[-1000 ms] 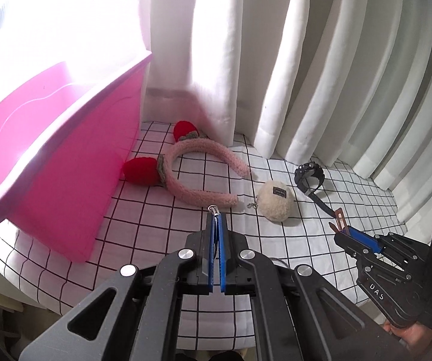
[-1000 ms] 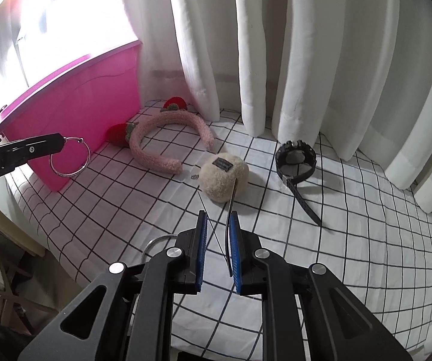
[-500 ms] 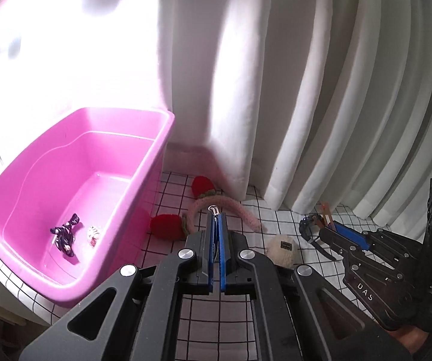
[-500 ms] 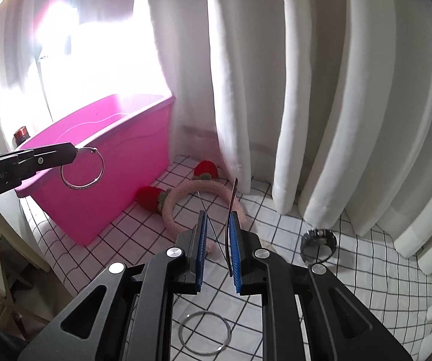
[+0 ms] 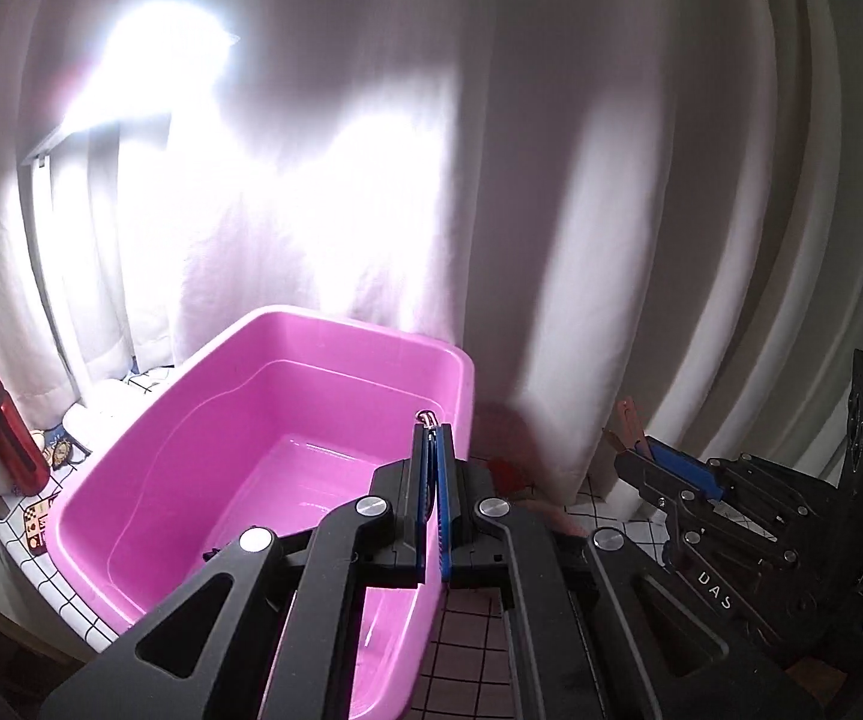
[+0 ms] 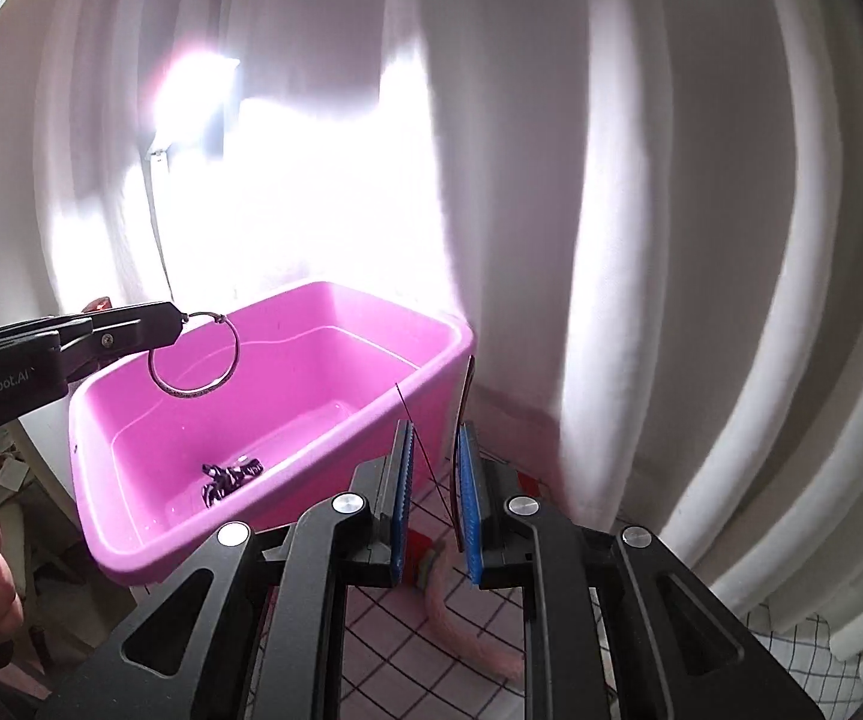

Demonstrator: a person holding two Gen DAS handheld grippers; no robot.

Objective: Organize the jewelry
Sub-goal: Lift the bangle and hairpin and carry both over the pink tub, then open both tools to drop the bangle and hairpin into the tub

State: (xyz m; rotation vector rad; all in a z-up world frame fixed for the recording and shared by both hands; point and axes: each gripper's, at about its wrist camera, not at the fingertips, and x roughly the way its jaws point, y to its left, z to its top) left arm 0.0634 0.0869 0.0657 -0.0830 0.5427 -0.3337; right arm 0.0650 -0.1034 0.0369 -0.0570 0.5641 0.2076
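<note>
Two grippers over pink bin [image 6: 287, 420] — L gripper [image 6: 176, 318] clamped on ring [image 6: 194, 357], R gripper [image 6: 434, 480] pinching thin hairpin [image 6: 464, 420] w/ jaws partly apart — loose hold, could drop outside bin rim.

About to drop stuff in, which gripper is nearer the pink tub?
Left. The left gripper holds a ring over the pink tub; the right gripper sits outside its near wall.
</note>
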